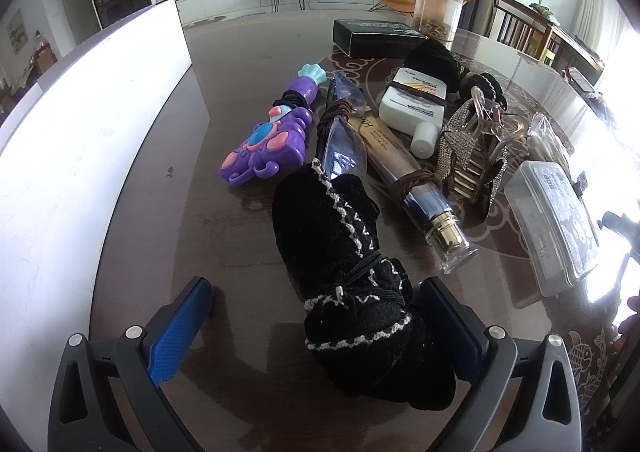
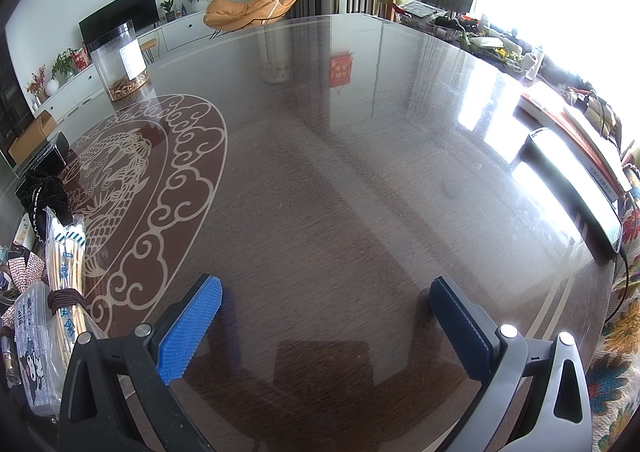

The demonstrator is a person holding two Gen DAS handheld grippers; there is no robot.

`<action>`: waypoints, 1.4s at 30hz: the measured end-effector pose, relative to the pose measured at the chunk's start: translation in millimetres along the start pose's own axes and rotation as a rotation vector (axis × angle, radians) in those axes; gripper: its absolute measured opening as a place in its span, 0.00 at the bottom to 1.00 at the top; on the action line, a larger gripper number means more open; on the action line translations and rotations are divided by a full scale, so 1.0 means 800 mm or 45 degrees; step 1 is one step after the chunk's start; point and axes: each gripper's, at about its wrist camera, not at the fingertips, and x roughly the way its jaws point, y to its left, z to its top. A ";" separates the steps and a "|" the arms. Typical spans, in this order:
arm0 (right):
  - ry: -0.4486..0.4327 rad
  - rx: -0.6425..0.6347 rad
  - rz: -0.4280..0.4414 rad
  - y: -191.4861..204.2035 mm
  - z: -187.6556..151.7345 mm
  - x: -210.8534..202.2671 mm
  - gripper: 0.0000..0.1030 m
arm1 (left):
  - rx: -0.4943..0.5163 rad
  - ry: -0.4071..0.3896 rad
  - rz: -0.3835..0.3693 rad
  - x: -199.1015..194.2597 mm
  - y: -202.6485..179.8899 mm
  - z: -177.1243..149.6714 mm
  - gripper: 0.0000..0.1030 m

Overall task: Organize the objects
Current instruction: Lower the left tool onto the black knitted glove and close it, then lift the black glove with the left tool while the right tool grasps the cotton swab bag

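Note:
In the left wrist view a black cloth bundle [image 1: 352, 272] with white zigzag trim, tied with black elastic, lies on the dark table [image 1: 152, 252]. My left gripper [image 1: 316, 286] is open around its near end; the right finger seems to touch the cloth, and the left finger stands apart from it. Beyond lie a purple toy [image 1: 264, 143], a clear blue bottle [image 1: 340, 139], a gold-capped tube [image 1: 416, 191], a white bottle [image 1: 412, 107] and a rhinestone hair clip [image 1: 472, 155]. My right gripper [image 2: 326, 292] is open over bare table, holding nothing.
A white panel [image 1: 92, 123] stands along the left. A black box [image 1: 380, 35] and a clear jar [image 1: 438, 7] sit at the back. A cartoon-printed plastic box [image 1: 556, 219] and a packet of sticks [image 2: 66, 264] lie between the grippers. A flat device [image 2: 576, 187] lies at the table's right edge.

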 end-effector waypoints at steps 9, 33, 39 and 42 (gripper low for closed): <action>0.000 0.000 0.000 0.000 0.000 0.000 1.00 | 0.054 -0.028 -0.025 -0.019 0.012 -0.008 0.41; -0.006 -0.433 0.316 0.141 -0.023 -0.048 0.73 | 0.190 -0.072 -0.123 -0.051 0.021 -0.066 0.34; -0.011 -0.468 0.301 0.140 -0.023 -0.047 0.74 | 0.181 -0.071 -0.117 -0.051 0.019 -0.066 0.34; -0.006 -0.491 0.313 0.142 -0.024 -0.051 0.74 | 0.181 -0.066 -0.121 -0.052 0.020 -0.066 0.35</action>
